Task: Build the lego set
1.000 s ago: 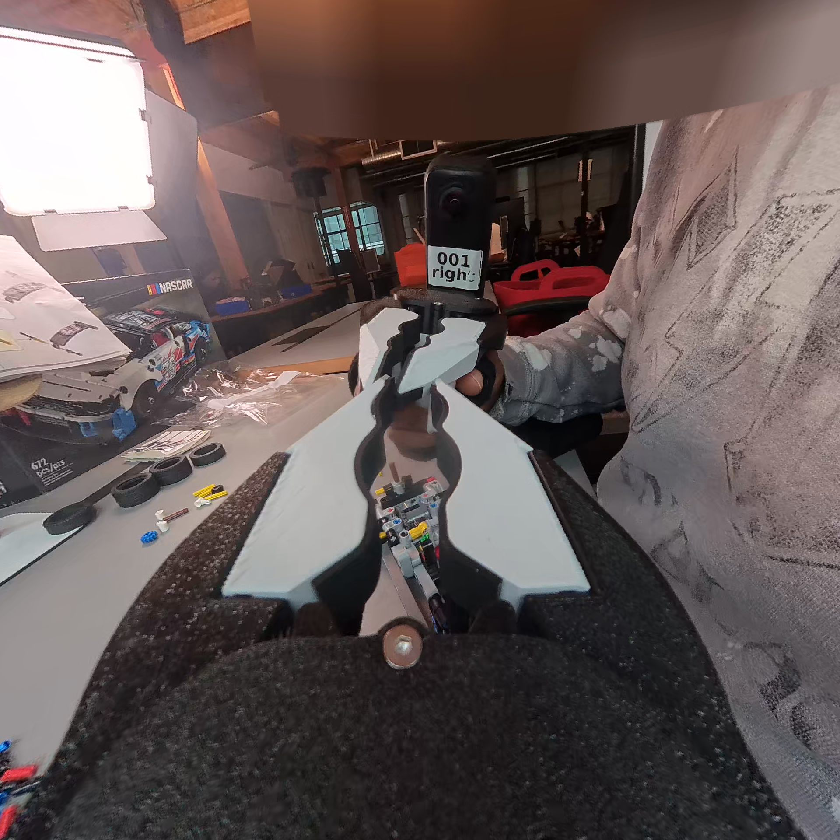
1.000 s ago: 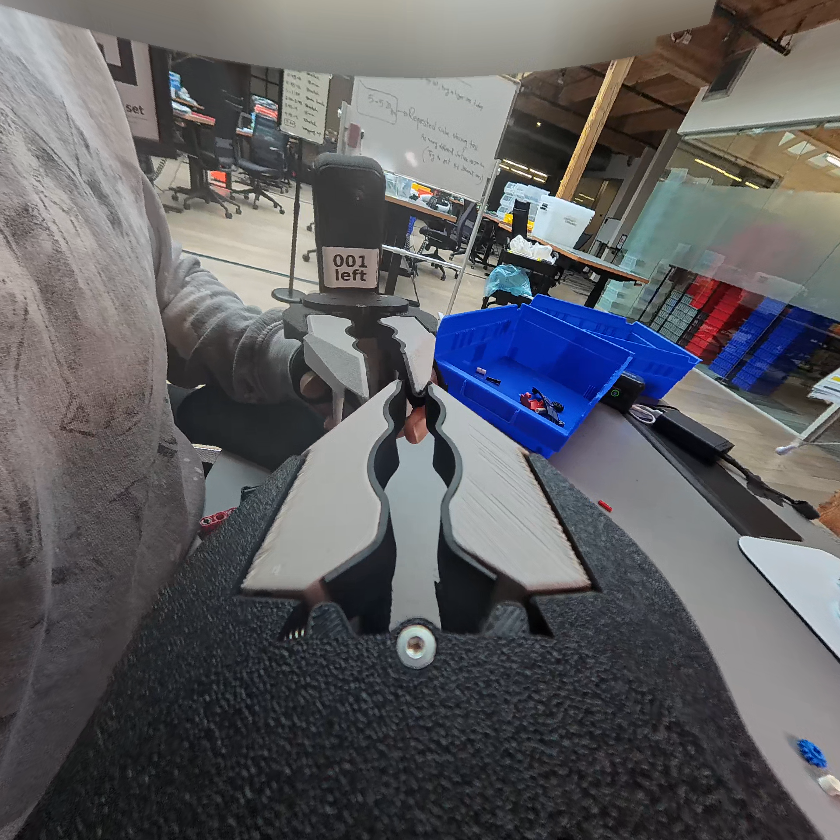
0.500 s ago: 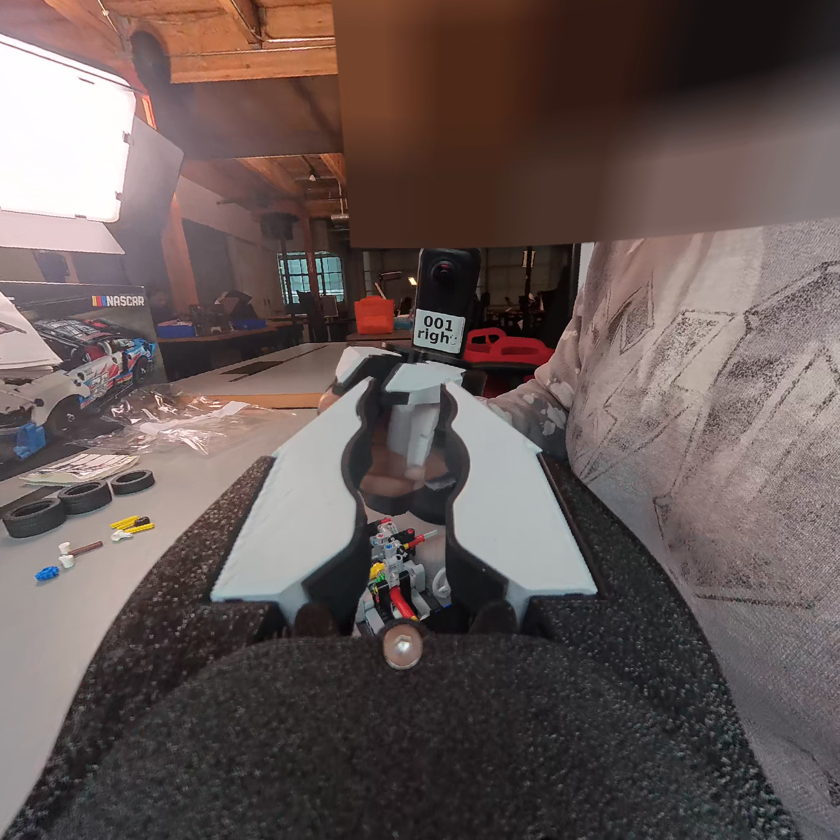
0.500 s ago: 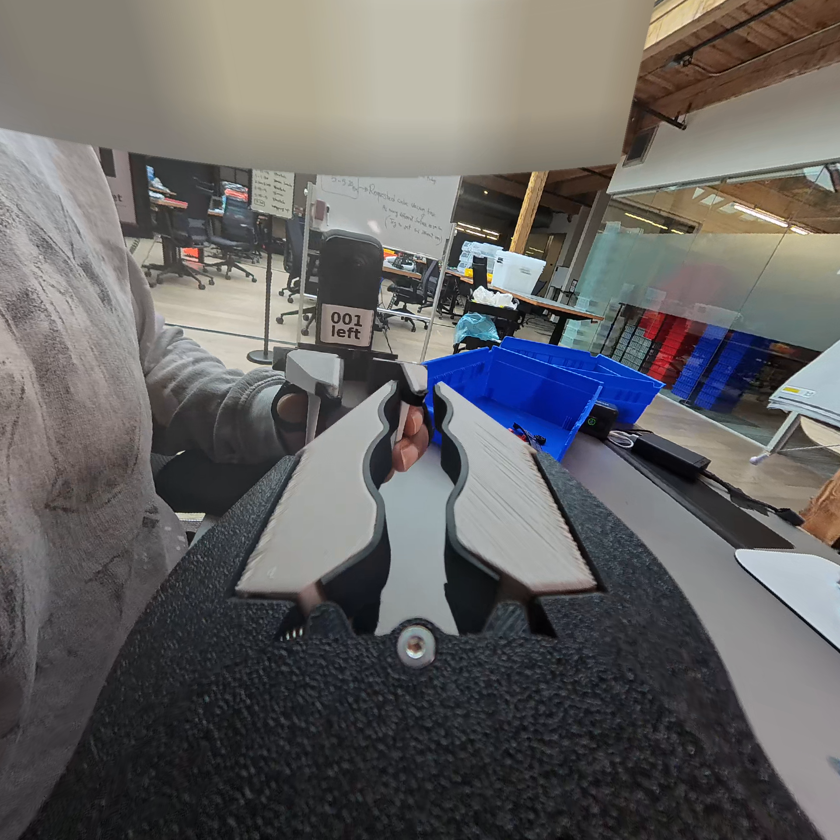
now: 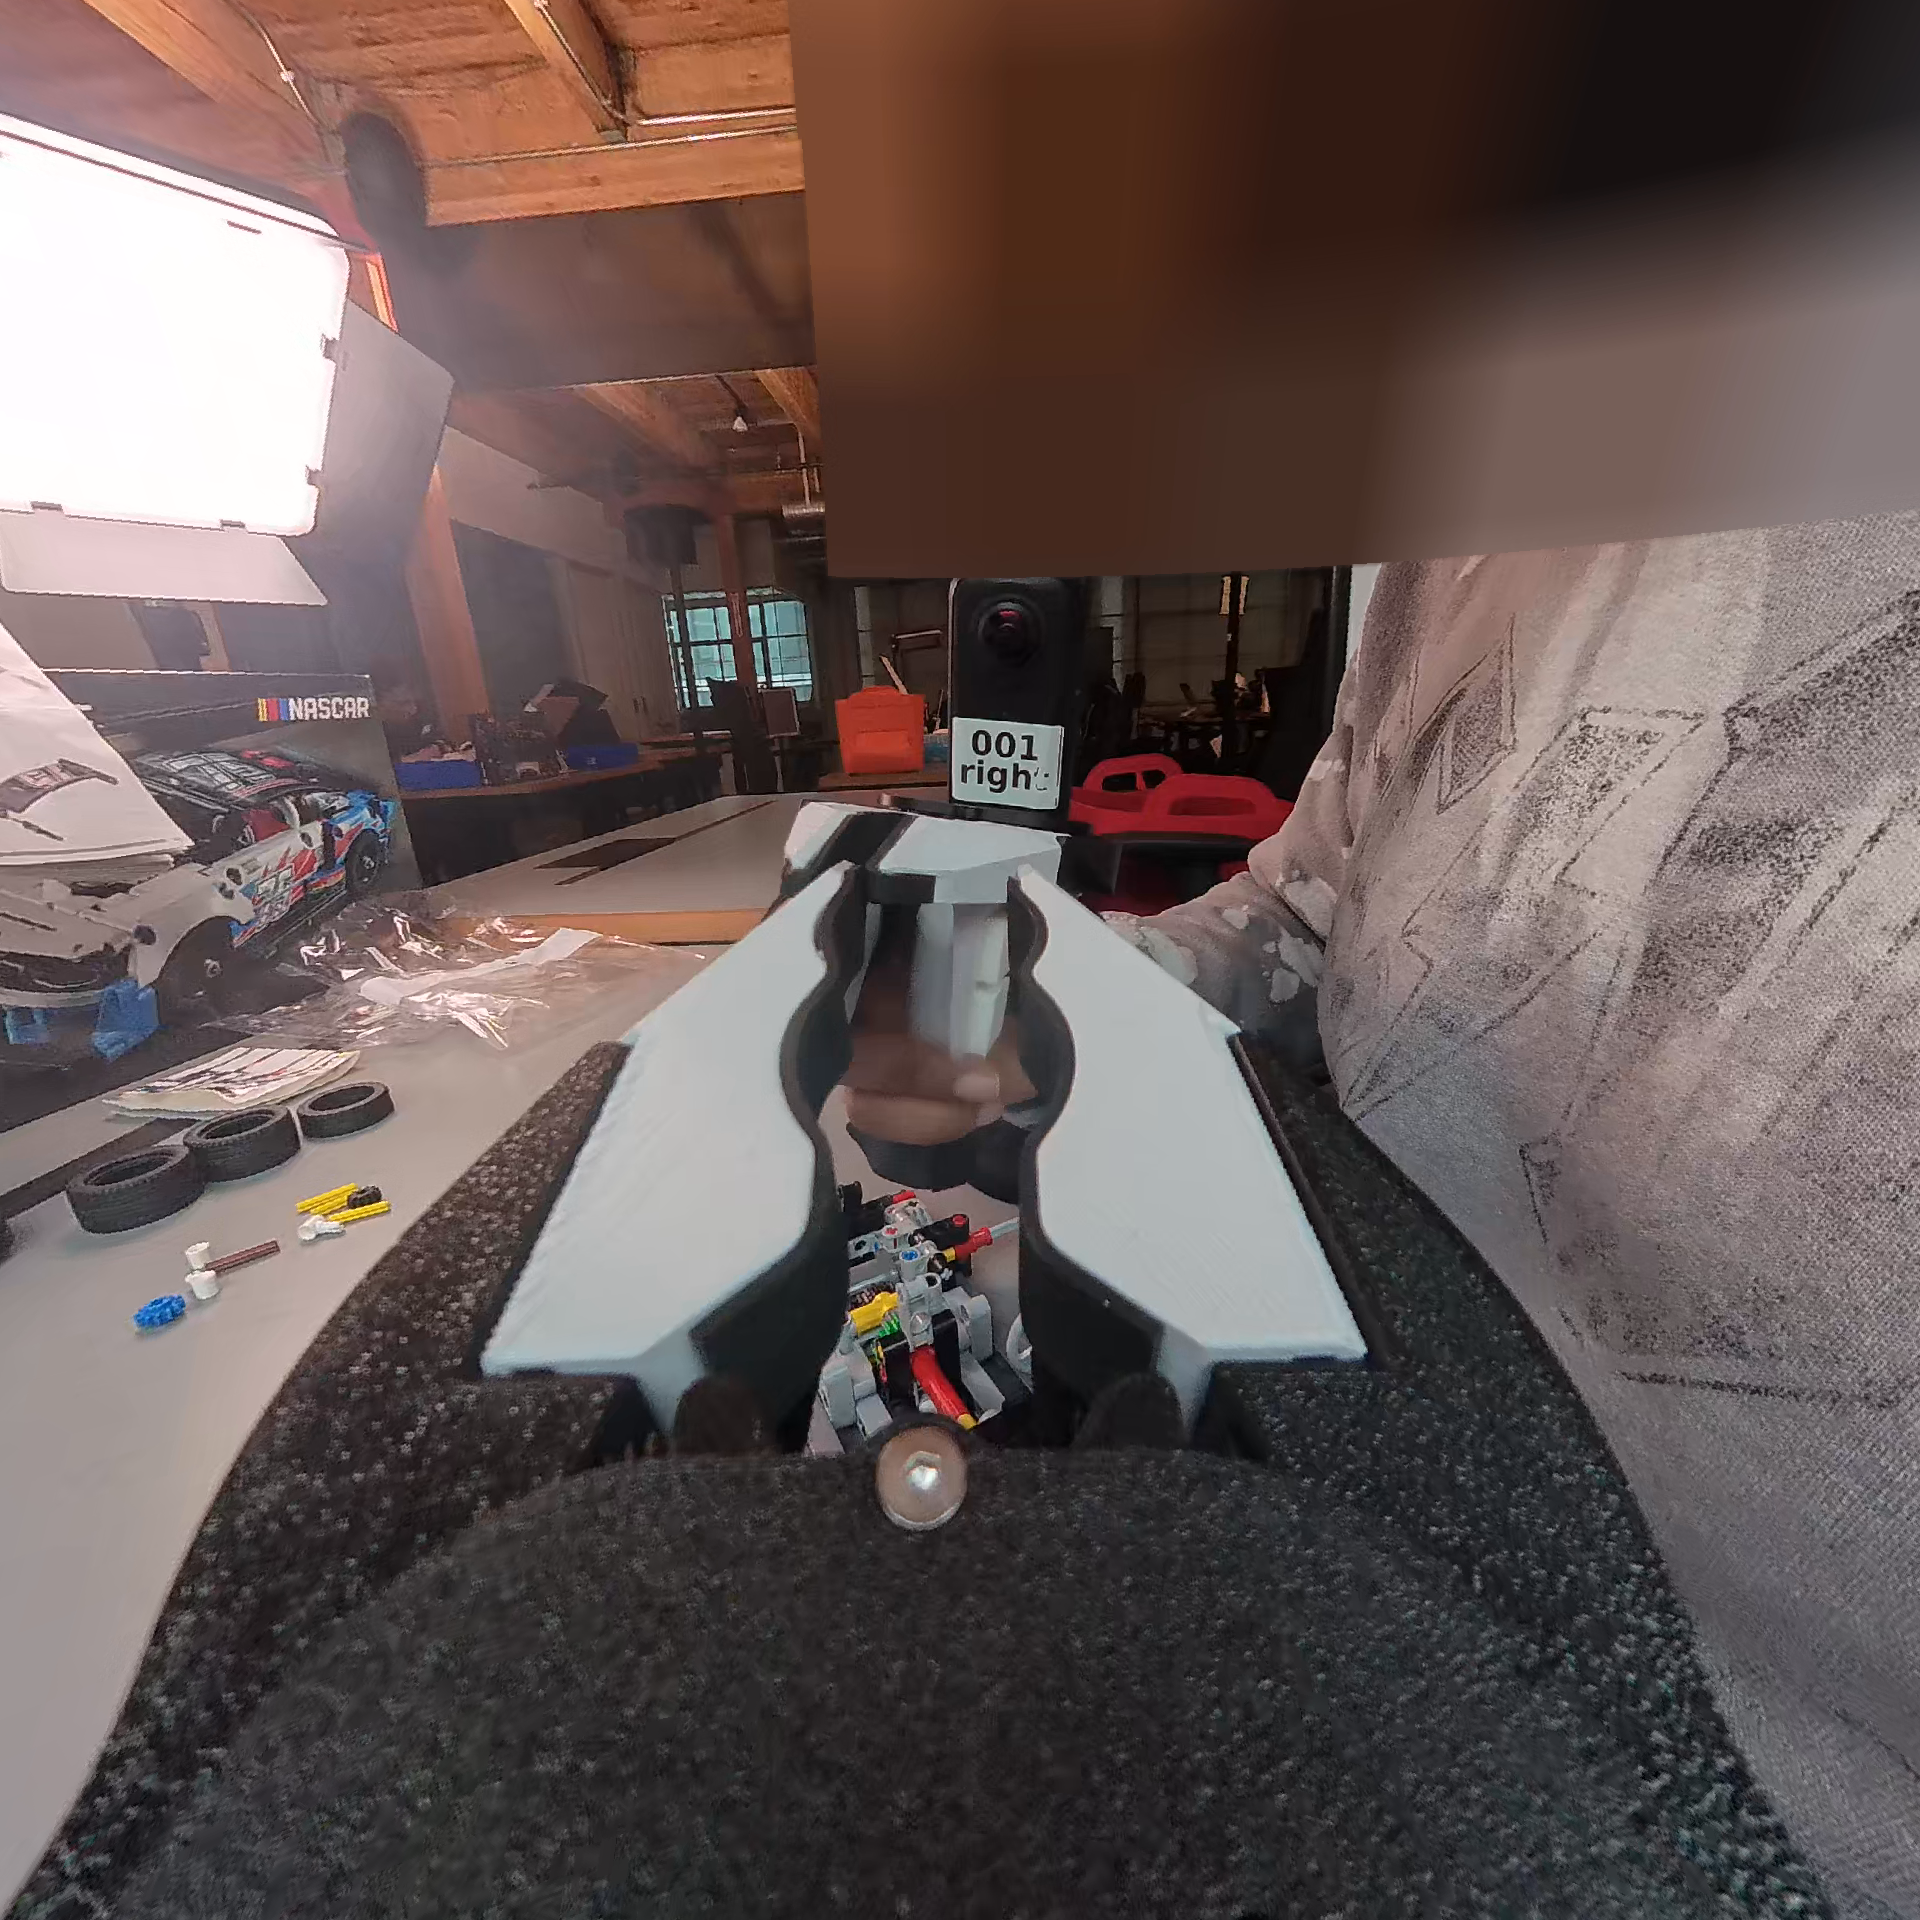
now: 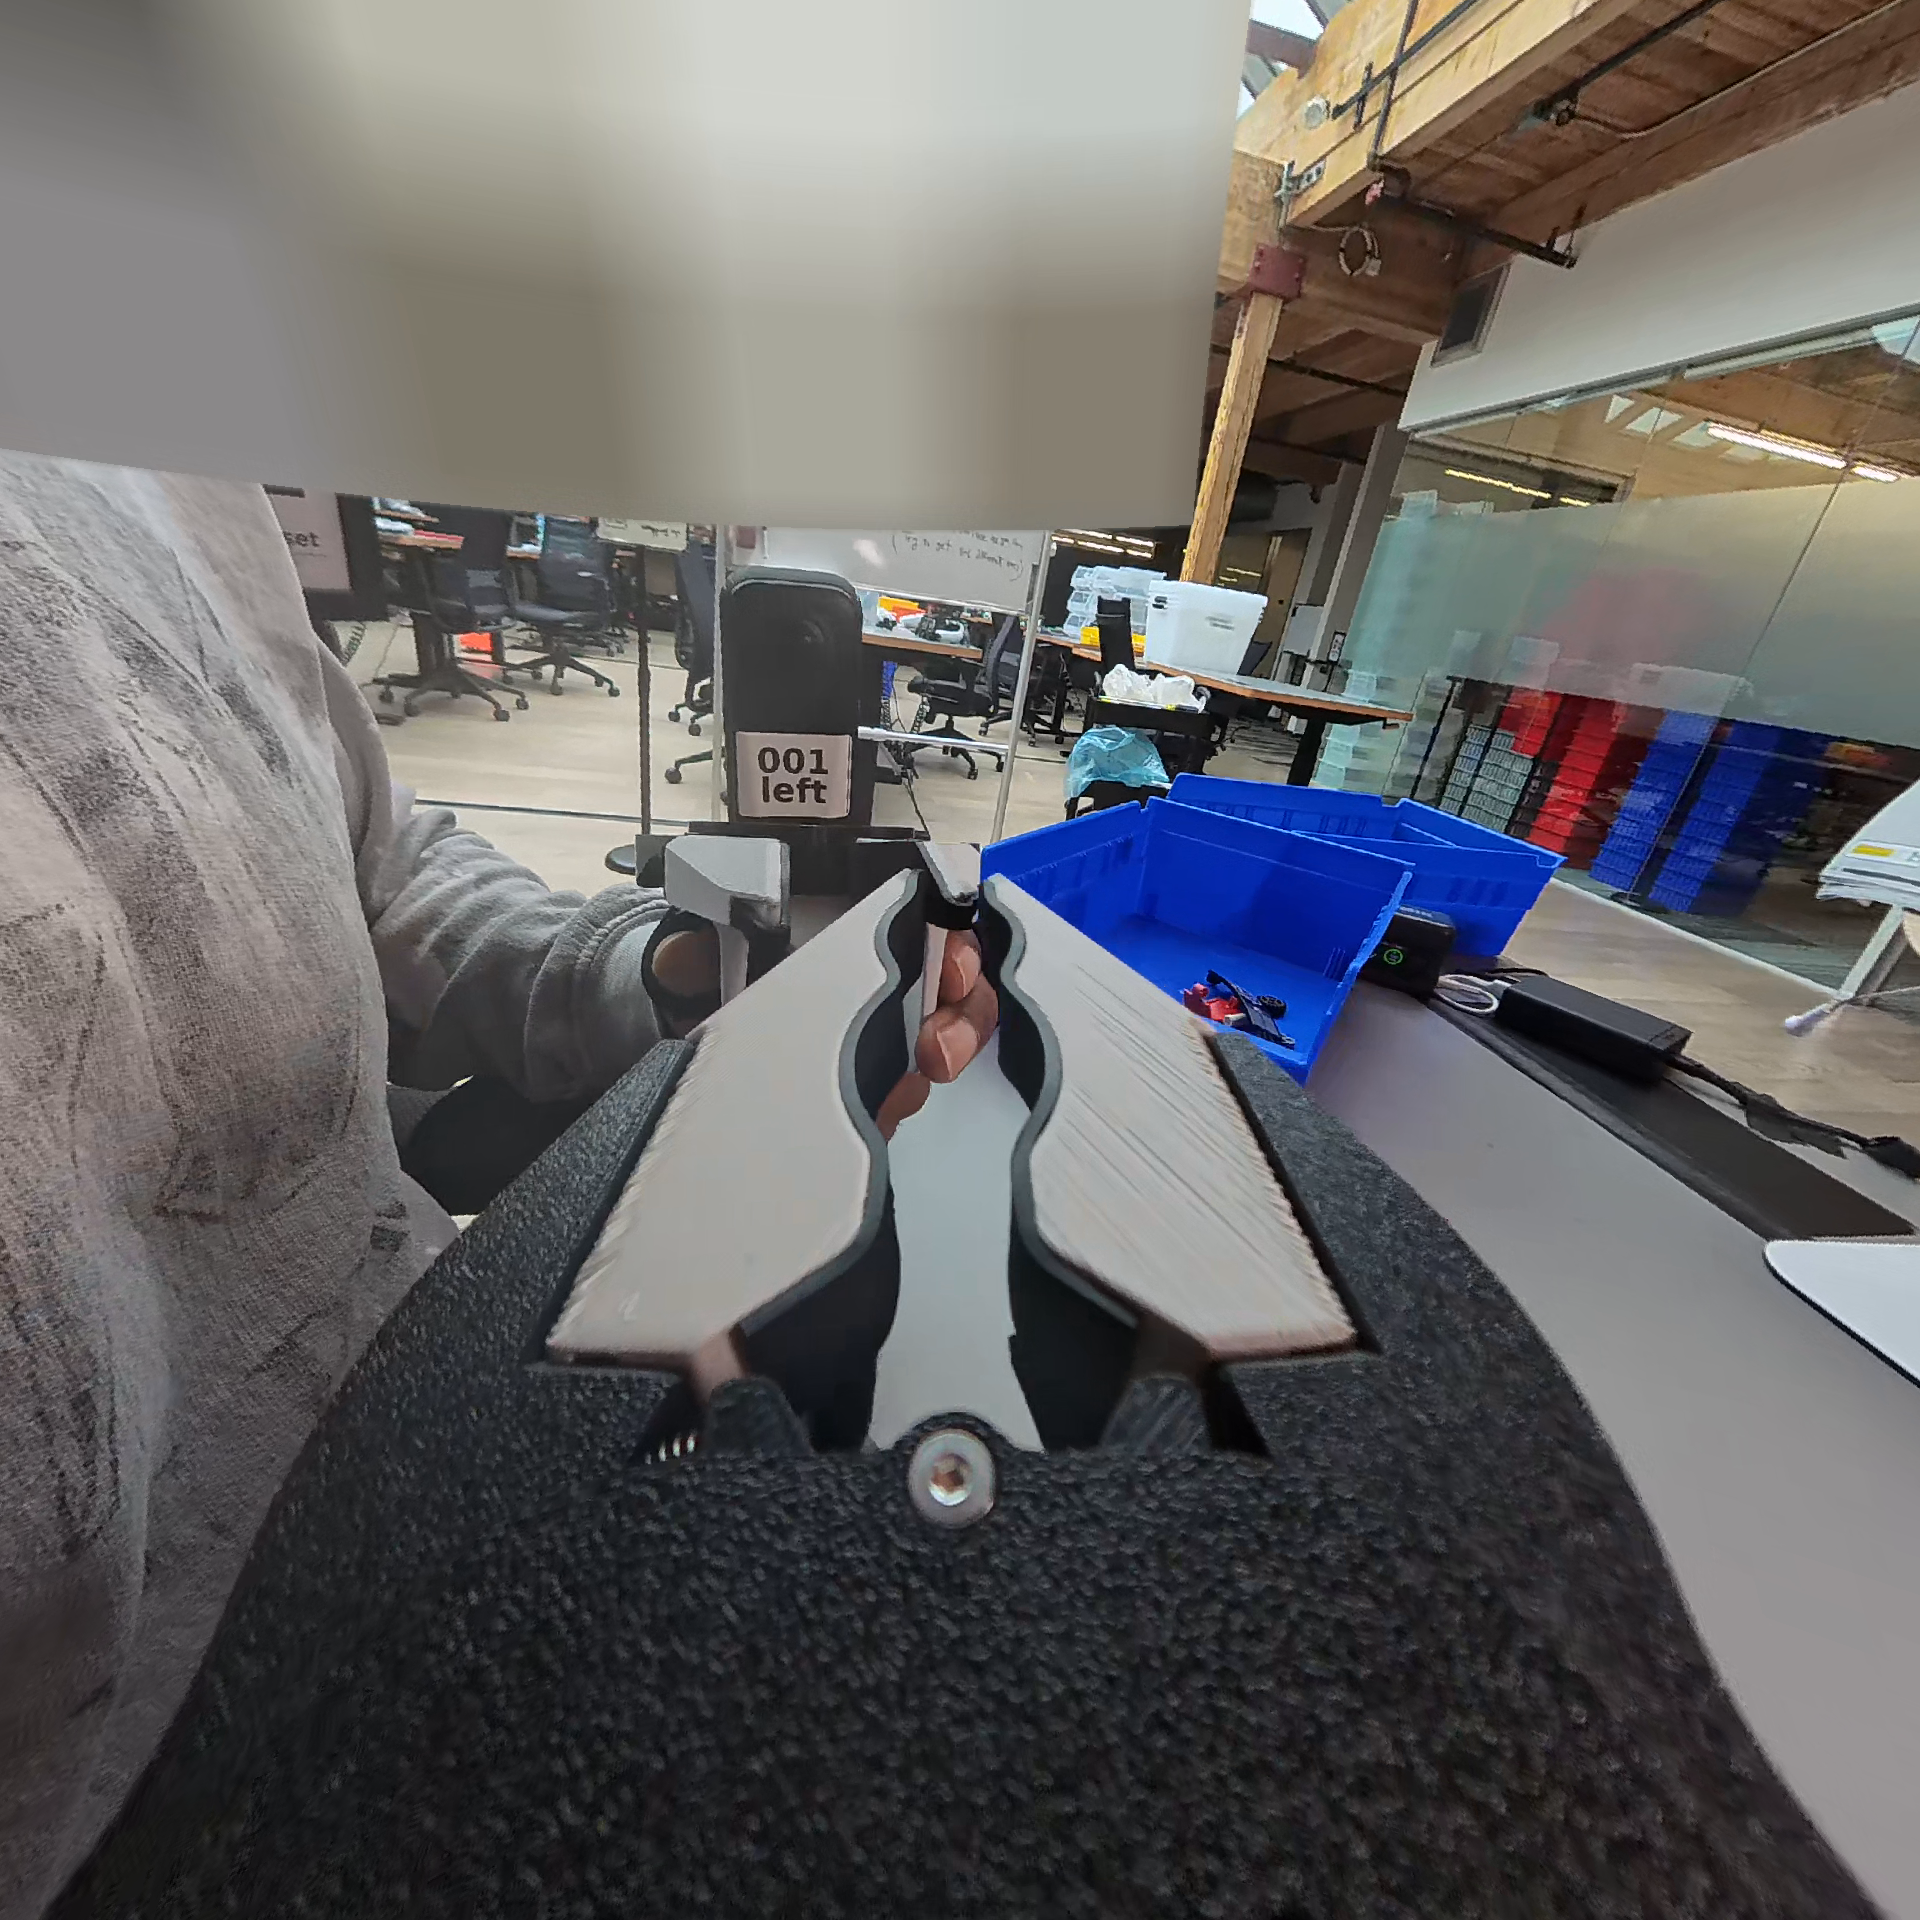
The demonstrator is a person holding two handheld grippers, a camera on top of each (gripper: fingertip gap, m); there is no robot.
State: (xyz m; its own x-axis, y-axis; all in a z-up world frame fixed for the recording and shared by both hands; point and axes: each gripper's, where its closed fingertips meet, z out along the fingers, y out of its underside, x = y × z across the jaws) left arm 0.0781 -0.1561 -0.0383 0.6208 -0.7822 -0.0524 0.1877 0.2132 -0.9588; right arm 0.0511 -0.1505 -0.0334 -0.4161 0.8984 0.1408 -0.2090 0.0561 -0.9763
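The right gripper [image 6: 951,883] points level over the table [image 6: 1538,1226], its jaws a narrow gap apart with nothing between them. Just beyond its tips the left gripper [image 6: 831,883] faces it, a hand [image 6: 945,1029] around its grip. Right of the tips sits a blue bin [image 6: 1226,914] with a few small parts [image 6: 1236,1006] inside.

Lettered label [image 5: 1006,764] on camera [image 5: 1013,644], lettered set box [image 5: 312,727]

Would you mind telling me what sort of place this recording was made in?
Most likely an open-plan workshop or lab office: rows of desks with wheeled office chairs, a whiteboard, exposed timber beams, and a blue parts bin on the grey worktable.
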